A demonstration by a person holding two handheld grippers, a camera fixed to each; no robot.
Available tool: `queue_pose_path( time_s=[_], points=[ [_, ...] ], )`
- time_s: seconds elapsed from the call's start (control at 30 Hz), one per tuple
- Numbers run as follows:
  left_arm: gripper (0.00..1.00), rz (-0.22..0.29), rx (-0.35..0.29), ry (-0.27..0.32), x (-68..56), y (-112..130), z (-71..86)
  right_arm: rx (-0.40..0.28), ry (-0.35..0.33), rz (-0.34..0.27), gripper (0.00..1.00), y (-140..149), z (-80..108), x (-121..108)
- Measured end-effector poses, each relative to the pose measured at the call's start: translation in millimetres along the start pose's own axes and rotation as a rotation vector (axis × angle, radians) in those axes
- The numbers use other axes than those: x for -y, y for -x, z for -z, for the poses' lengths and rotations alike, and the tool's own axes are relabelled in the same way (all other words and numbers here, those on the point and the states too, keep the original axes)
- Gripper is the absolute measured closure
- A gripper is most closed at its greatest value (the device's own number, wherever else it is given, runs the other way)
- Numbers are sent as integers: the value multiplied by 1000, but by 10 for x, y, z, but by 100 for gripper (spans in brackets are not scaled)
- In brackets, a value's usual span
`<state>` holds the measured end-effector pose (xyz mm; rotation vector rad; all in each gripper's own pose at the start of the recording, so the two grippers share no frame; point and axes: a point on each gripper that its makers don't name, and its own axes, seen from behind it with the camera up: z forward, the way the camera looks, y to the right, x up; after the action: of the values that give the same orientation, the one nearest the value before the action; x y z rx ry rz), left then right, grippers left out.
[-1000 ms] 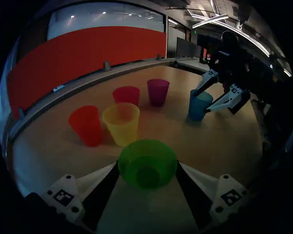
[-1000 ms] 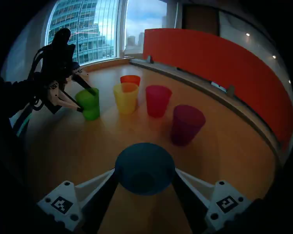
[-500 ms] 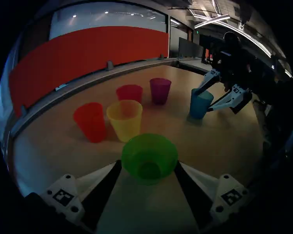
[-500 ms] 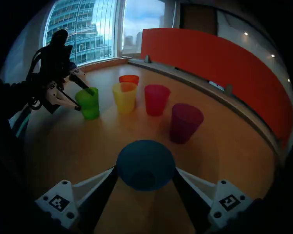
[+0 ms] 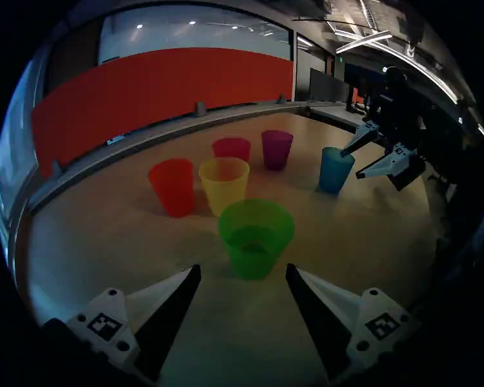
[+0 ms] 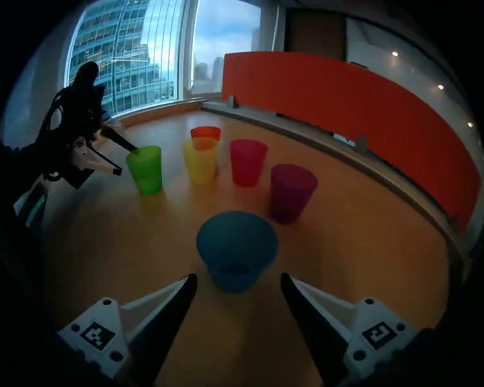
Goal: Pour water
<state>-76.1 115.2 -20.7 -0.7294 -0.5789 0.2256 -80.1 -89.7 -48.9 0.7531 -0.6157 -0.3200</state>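
Note:
A green cup [image 5: 255, 238] stands upright on the wooden table [image 5: 113, 232], just ahead of my left gripper [image 5: 241, 282]. That gripper is open, with a gap on each side of the cup's base. A blue cup [image 6: 237, 250] stands upright in front of my right gripper [image 6: 237, 284], which is also open and not touching it. Across the table, the right gripper [image 5: 353, 164] sits beside the blue cup [image 5: 335, 169]. From the other side, the left gripper [image 6: 127, 161] is next to the green cup [image 6: 145, 169].
An orange cup [image 5: 173, 187], a yellow cup [image 5: 224, 186], a red cup [image 5: 231, 148] and a purple cup [image 5: 277, 148] stand grouped mid-table. A raised ledge and an orange-red wall panel [image 5: 158, 84] border the table's far side. Windows [image 6: 132, 58] lie beyond the left gripper.
Both grippers have let go of their cups and drawn back. The green and blue cups now stand free on the table, farther ahead of the fingers.

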Motion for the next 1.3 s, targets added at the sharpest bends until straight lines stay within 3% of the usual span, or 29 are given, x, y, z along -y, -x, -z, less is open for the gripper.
queue_pose_path(
  time_s=[0.2, 0.47, 0.77, 1.1, 1.3],
  points=[
    [2, 11, -33, -43, 20, -12, 161, -30, 28, -16, 0, 7, 164, 27],
    [2, 54, -127, -132, 105, -138, 472, -90, 77, -44, 0, -58, 379, 74],
    [2, 77, -261, -279, 300, -365, 861, -224, 170, -91, 0, -389, 626, -24],
    [2, 90, -365, -392, 364, -523, 1051, -348, 292, -142, 0, -616, 805, -149],
    [2, 128, -421, -444, 408, -612, 1138, -409, 377, -158, 0, -697, 920, -239]
  ],
)
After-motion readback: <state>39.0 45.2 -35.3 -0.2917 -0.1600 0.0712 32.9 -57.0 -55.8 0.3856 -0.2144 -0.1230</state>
